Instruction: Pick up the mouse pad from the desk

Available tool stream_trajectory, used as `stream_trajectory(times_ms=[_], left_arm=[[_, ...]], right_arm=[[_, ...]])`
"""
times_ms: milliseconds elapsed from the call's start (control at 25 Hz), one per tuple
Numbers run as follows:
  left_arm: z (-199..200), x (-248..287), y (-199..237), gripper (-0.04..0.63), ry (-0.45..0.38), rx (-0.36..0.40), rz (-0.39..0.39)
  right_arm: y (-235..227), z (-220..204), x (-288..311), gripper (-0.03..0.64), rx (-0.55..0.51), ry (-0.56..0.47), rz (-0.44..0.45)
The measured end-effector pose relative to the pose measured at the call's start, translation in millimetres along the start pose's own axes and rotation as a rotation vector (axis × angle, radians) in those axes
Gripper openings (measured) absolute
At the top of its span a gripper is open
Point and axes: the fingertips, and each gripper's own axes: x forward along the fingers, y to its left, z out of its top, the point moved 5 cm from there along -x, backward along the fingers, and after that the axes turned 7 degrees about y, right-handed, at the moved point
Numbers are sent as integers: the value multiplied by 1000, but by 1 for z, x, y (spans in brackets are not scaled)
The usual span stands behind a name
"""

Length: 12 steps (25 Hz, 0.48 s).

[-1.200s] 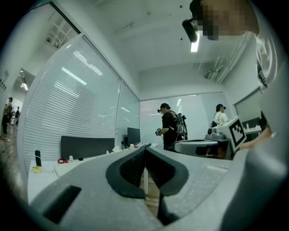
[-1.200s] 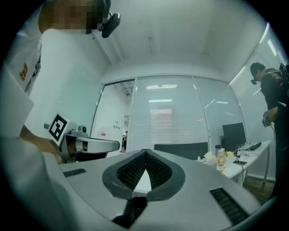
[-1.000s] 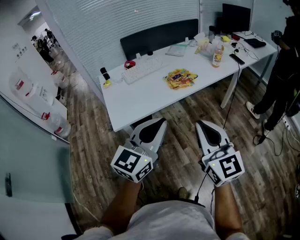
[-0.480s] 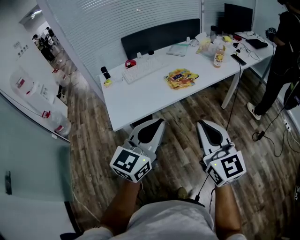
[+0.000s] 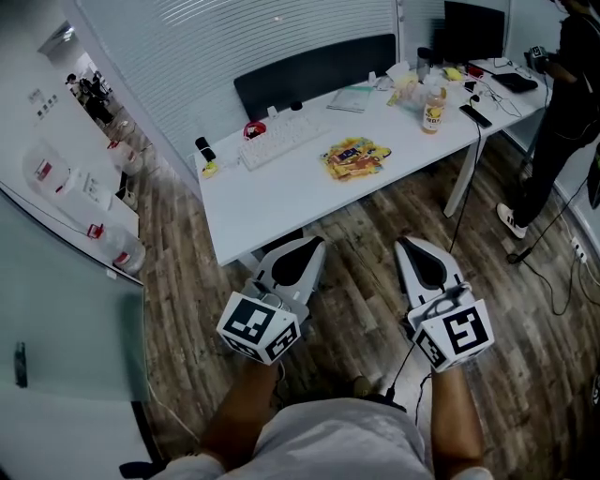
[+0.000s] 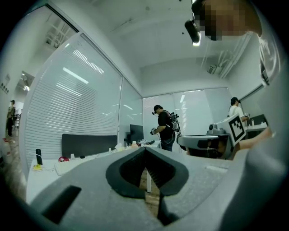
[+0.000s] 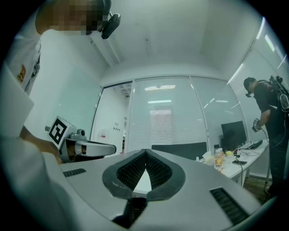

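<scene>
Yellow mouse pad lies flat — lengthwise along desk.

White across the desk and keyboard; black on the panel and monitor; red on a small object; yellow with multicoloured print on the snack packets; brown wood grain over the floor; black clothes on the person; pale grey shells with black insets on left gripper and right gripper, black square markers on white

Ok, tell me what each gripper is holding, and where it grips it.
Nothing is held: left gripper and right gripper are both shut and empty.
</scene>
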Motion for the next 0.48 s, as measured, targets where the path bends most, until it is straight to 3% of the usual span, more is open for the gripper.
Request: stream_trajectory(times_ms=[480], left_arm=[[-3,24,-12,15,19,9,48]], right_arm=[[-33,-14,-5,12,10,14,44]])
